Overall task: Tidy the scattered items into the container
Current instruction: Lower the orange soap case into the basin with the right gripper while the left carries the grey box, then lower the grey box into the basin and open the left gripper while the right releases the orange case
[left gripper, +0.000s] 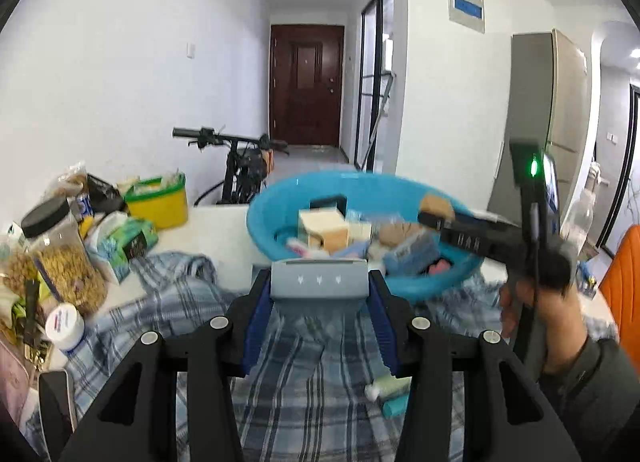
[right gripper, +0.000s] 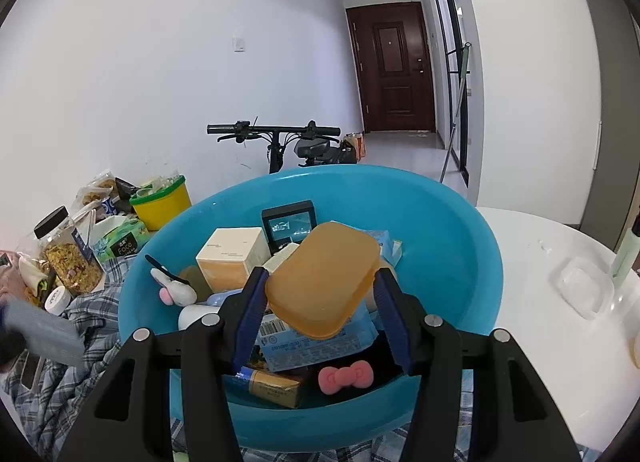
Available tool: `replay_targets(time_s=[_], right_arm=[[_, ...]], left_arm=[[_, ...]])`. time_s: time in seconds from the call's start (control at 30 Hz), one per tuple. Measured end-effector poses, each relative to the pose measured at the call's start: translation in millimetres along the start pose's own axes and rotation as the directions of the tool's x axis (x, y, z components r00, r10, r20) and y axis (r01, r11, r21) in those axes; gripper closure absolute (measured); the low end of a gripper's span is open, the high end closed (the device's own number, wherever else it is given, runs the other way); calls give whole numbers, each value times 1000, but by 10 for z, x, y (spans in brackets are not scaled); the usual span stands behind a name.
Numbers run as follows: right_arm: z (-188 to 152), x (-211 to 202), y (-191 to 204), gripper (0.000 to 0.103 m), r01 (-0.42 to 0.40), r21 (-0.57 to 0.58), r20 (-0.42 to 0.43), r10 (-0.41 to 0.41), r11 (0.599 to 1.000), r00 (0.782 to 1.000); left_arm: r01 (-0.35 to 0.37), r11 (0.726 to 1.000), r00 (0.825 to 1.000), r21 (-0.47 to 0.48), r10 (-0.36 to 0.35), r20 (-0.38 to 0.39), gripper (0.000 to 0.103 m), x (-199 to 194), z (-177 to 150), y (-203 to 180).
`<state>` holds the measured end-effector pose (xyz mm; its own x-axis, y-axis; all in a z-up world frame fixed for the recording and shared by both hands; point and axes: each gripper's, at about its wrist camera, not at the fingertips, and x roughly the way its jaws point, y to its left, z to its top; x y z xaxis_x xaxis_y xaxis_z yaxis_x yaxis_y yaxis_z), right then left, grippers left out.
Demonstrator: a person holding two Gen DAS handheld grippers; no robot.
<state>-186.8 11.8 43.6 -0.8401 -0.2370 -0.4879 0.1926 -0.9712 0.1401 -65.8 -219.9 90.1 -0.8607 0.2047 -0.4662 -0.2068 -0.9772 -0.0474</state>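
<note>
We are holding a grey box (left gripper: 319,278) in the left gripper (left gripper: 319,282), its blue-padded jaws partly open and pressing on the box's two sides. The box is hanging above the plaid cloth (left gripper: 296,346) that is covering the counter (left gripper: 216,230), just in front of the blue basin (left gripper: 276,198). In the right wrist view the same grey box (right gripper: 44,332) is showing at the left edge, blurred, beside the basin.

We are gripping an amber soap case (right gripper: 322,280) in the right gripper (right gripper: 320,294), jaws partly open and closing on its left and right edges. The case is tilting, with its far end raised, and is sitting over the pile inside the blue basin (right gripper: 460,246). In the left wrist view a hand (left gripper: 552,302) is holding that gripper (left gripper: 436,218) over the basin's right rim.

Inside the basin we are seeing a cream carton (right gripper: 232,258), a black framed box (right gripper: 289,226), a blue packet with a barcode (right gripper: 320,346), a pink bow (right gripper: 346,377) and a white plush toy (right gripper: 176,292).

On the cloth near us a small tube (left gripper: 390,386) and a teal piece (left gripper: 394,408) are lying loose. To the left a yellow tub (left gripper: 162,202), a jar of cereal (left gripper: 64,258) and a tissue pack (left gripper: 128,238) are crowding the counter.
</note>
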Motion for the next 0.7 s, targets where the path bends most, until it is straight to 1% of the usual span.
replay_targets(time_s=[0.07, 0.17, 0.23, 0.33, 0.4, 0.5, 0.6, 0.7], right_arm=[[-1, 1, 5, 50, 1, -4, 4, -1, 1000, 1000], [5, -7, -1, 50, -11, 7, 0, 11, 1000, 1000], [11, -13, 0, 50, -3, 5, 2, 3, 1000, 1000], [5, -1, -41, 50, 0, 15, 2, 0, 1000, 1000], [-3, 11, -58, 50, 3, 20, -2, -3, 1000, 1000], [-10, 19, -73, 50, 0, 26, -2, 0, 1000, 1000], [-7, 26, -62, 50, 6, 19, -1, -6, 1000, 1000], [-5, 23, -59, 50, 10, 15, 2, -10, 1000, 1000]], left_arm=[[-3, 1000, 1000, 9, 3, 30, 54, -2, 145, -36], [-24, 998, 998, 55, 21, 65, 54, 102, 329, -139], [-21, 998, 998, 67, 17, 66, 54, 218, 440, -184], [3, 998, 999, 58, -6, 49, 54, 483, 606, -212], [1, 998, 999, 61, -4, 48, 54, 657, 667, -230], [22, 999, 999, 41, -24, 34, 54, 913, 683, -211], [18, 999, 1000, 42, -18, 17, 54, 1098, 648, -194], [31, 999, 999, 39, -31, 7, 54, 1273, 574, -150]])
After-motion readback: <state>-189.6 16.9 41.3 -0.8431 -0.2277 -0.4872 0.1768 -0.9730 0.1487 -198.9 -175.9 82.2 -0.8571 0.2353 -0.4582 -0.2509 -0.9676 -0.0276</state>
